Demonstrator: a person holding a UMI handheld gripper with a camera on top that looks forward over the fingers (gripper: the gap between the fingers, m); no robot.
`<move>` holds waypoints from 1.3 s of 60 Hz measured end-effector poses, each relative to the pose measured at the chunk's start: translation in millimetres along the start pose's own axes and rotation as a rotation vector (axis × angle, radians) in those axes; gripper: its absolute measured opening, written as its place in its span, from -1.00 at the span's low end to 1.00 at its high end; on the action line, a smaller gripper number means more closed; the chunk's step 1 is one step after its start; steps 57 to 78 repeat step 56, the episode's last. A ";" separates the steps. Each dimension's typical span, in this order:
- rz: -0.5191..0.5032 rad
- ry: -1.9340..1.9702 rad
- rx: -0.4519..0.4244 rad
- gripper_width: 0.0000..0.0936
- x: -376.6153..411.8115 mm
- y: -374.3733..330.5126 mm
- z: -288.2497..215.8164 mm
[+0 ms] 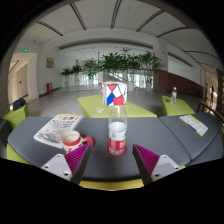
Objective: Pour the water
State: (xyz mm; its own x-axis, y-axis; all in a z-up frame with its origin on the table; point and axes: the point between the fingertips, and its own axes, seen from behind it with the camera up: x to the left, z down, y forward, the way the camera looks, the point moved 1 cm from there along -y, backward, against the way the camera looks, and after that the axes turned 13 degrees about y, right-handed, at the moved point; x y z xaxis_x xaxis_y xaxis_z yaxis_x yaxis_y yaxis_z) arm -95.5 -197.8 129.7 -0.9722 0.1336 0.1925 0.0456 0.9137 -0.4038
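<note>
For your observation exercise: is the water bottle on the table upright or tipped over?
Upright. The bottle stands on its base on the table, neck up, just ahead of the open claw, beside the cup.

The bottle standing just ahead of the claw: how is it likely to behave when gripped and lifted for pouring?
The bottle is tall and narrow, so a sideways nudge would probably tip it. Its clear wall looks like thin plastic and may flex under a squeeze. The claw is open and not touching it. The cup stands close beside it, so a toppling bottle could hit it.
</note>
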 end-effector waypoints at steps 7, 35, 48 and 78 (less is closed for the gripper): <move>0.014 0.009 0.010 0.82 2.7 -73.8 12.1; 0.047 -0.051 -0.033 0.83 0.0 -284.0 42.3; 0.026 -0.029 -0.037 0.82 5.5 -310.9 44.7; 0.016 -0.024 -0.031 0.83 8.3 -319.7 47.8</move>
